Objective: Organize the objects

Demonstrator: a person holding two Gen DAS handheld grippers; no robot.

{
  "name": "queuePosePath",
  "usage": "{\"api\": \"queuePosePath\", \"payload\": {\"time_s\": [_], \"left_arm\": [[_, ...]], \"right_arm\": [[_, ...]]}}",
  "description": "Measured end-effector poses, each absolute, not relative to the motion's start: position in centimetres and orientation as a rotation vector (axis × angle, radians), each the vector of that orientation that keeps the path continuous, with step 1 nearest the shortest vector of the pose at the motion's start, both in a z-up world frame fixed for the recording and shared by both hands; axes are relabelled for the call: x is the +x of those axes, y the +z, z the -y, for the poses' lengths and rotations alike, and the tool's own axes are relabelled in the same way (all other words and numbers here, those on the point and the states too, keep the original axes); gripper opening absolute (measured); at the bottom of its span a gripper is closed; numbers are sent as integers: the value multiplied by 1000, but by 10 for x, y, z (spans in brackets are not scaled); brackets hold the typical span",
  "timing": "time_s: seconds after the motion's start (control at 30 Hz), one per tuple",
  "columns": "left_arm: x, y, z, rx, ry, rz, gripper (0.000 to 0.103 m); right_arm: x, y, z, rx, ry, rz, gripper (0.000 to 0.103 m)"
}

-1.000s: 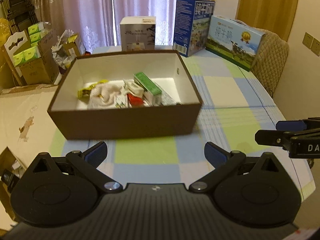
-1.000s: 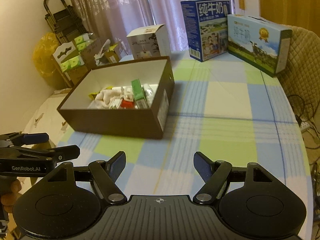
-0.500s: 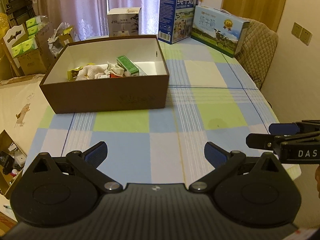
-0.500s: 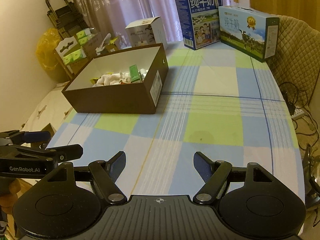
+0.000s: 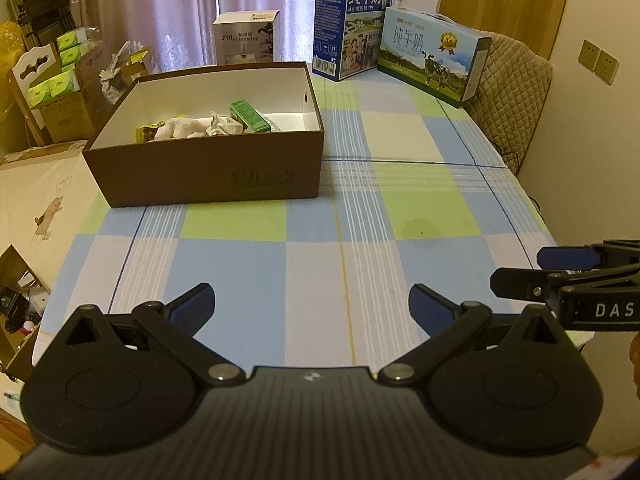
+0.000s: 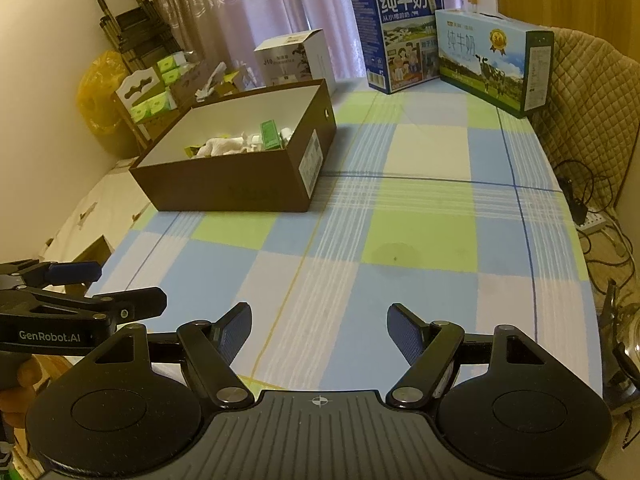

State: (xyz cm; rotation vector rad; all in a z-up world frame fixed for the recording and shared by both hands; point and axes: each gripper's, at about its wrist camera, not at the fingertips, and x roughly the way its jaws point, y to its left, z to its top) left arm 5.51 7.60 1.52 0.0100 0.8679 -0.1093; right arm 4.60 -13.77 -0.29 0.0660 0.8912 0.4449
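**Both grippers open and empty over the near edge of the table**

The left gripper point(image 5: 310, 308) has its blue pads spread wide, and nothing is between them – only the checked tablecloth point(image 5: 256, 264) shows in the gap. The right gripper point(image 6: 319, 330) is the same: jaws apart, holding nothing, above the near part of the cloth. The two tools are side by side; in the left wrist view the right gripper comes in at the right edge, and in the right wrist view the left gripper comes in at the left edge, with a hand point(image 6: 20, 380) partly seen under it.

Ahead of the grippers, well apart from both, stands the brown shoebox point(image 5: 208, 176), open at the top and white inside. It is ahead and a little left of the left gripper, and further to the left of the right one. Inside it the small things lie together – a green carton point(image 5: 248, 115), a white crumpled cloth point(image 5: 180, 128) and a yellow-green packet point(image 5: 146, 133).

Beyond the shoebox, at the far end of the table, are a white humidifier box point(image 5: 245, 42), an upright blue milk carton case point(image 5: 352, 26) and a lying milk case with a cow point(image 5: 432, 60). To the far right is a quilted chair back point(image 5: 508, 88).
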Motion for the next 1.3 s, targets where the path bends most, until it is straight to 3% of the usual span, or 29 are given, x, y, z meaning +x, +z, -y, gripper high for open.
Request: {"api": "queuePosePath", "payload": {"time_s": [1.3], "left_arm": [[63,13,-83,6,-125,-880,102]], "right_arm": [[52,-6,129,73,418,-907,72]]}}
